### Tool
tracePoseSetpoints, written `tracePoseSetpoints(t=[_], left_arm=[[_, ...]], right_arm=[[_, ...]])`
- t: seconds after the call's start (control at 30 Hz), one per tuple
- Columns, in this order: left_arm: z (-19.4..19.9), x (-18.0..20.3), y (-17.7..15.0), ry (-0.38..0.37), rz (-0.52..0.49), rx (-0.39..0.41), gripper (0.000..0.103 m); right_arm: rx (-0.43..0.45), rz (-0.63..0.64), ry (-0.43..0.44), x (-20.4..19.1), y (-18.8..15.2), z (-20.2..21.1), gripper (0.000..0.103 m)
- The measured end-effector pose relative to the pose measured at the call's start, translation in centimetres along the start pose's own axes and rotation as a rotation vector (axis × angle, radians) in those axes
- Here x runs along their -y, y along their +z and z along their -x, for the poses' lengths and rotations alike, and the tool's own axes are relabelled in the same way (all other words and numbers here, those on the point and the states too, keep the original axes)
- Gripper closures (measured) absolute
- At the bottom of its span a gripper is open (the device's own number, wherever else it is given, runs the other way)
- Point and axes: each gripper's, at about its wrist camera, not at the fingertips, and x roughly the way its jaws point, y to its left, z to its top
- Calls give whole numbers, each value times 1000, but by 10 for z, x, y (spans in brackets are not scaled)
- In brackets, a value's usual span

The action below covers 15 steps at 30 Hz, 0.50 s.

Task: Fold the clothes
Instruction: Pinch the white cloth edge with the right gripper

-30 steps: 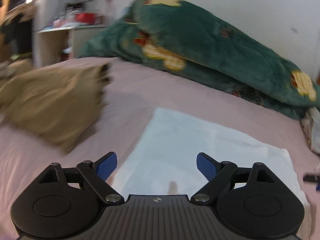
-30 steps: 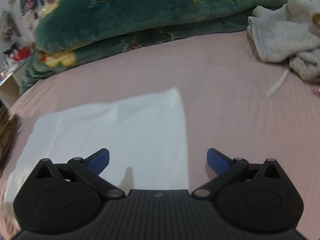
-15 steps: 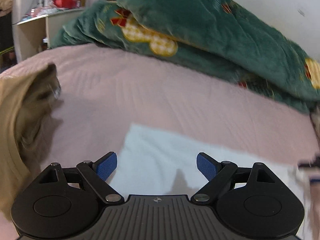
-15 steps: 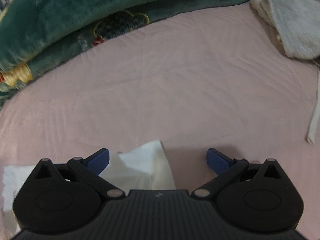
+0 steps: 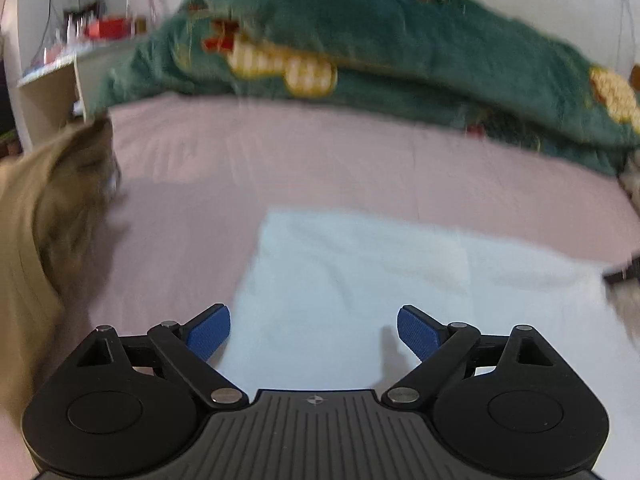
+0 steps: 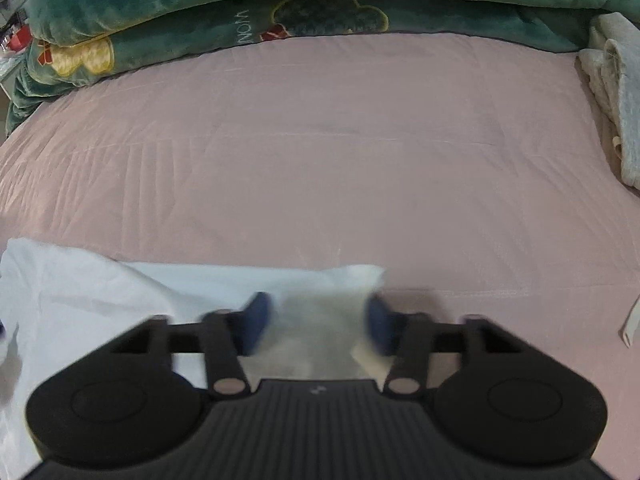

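Observation:
A white folded garment [image 5: 360, 280] lies flat on the pink bed sheet [image 5: 280, 160]. My left gripper [image 5: 314, 332] is open and hovers over the garment's near left part. In the right wrist view the same white garment [image 6: 100, 300] shows at lower left, and its right corner lies between the fingers of my right gripper [image 6: 318, 320]. The right jaws are blurred by motion and narrower than before, with a gap still between them.
A tan garment [image 5: 40, 240] lies at the left. A green patterned blanket [image 5: 400, 48] [image 6: 280, 0] is heaped along the far side of the bed. A grey-white cloth pile [image 6: 616, 92] sits at the right edge. A shelf with clutter [image 5: 60, 72] stands at the far left.
My right gripper has moved onto the garment's right corner and its jaws are closing. My left gripper has drawn back a little, so more of the garment shows.

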Motion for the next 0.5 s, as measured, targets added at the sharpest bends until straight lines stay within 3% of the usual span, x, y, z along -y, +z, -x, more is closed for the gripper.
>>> tracePoseSetpoints(t=[0.1,0.2,0.37,0.5], left_arm=[[0,-4,13,-20,-53,38,11],[0,-1,12,-67,-30,-11,11],[4,13,-23,-148,2,-105,11],[0,18,-41,-114,-69,-107,9]], right_arm=[[6,-6,2,5,-3,2,84],[24,-15,20,5,-5,1,94],[107,54,26,-3,-13,16,96],[177,53,106,-5,-19,48,96]])
